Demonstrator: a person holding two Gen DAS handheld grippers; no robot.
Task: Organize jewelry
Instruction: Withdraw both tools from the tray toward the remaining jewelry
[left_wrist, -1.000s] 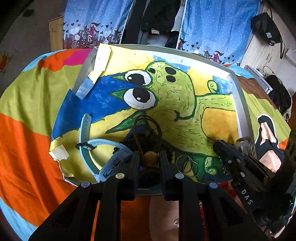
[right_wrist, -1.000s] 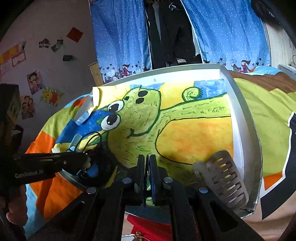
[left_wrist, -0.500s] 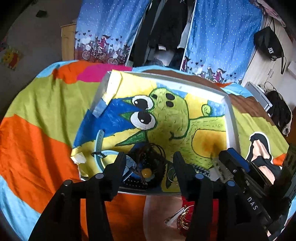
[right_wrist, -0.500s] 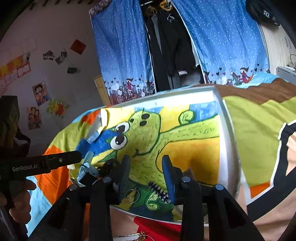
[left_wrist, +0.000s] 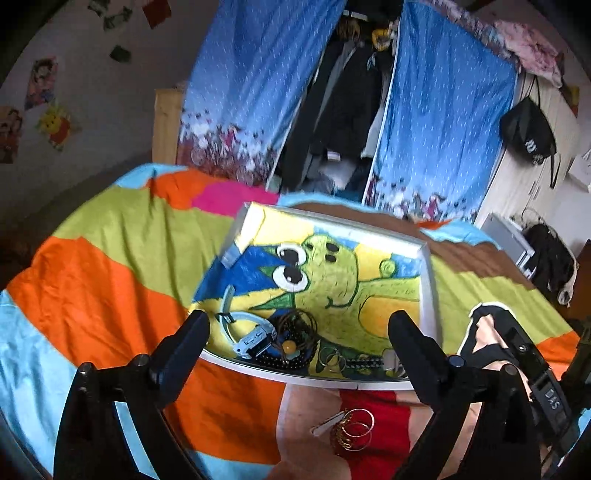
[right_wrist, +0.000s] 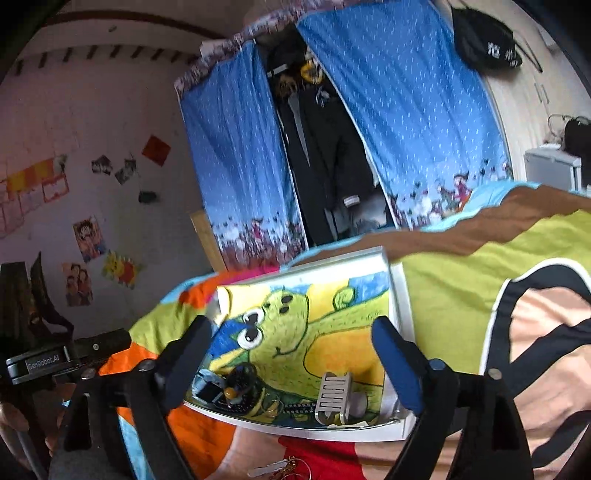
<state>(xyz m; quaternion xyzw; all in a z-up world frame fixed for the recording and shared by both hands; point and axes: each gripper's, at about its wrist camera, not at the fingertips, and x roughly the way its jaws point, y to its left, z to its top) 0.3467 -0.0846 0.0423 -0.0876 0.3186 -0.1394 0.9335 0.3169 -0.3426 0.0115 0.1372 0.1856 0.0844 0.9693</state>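
A white tray (left_wrist: 428, 280) with a green cartoon drawing lies on the bed. Along its near edge sit a pale blue watch (left_wrist: 255, 338), a dark beaded necklace with an amber bead (left_wrist: 291, 347), thin rings (left_wrist: 332, 360) and a grey hair claw (right_wrist: 334, 397). My left gripper (left_wrist: 299, 325) hovers above the tray's near edge, its jaws opening wide, nothing between them. My right gripper (right_wrist: 291, 326) hangs likewise above the tray, jaws opening and empty. Gold hoops on a card (left_wrist: 352, 428) lie on the bedcover in front of the tray.
A bedcover (left_wrist: 110, 288) in orange, green and blue blocks lies under everything. Blue curtains (left_wrist: 436, 122) and dark hanging clothes stand behind the bed. A hand (right_wrist: 14, 424) shows at the right wrist view's lower left edge.
Both grippers went from shut to wide open and rose back from the tray. The left one let go of the amber-bead necklace, which now lies in the tray.
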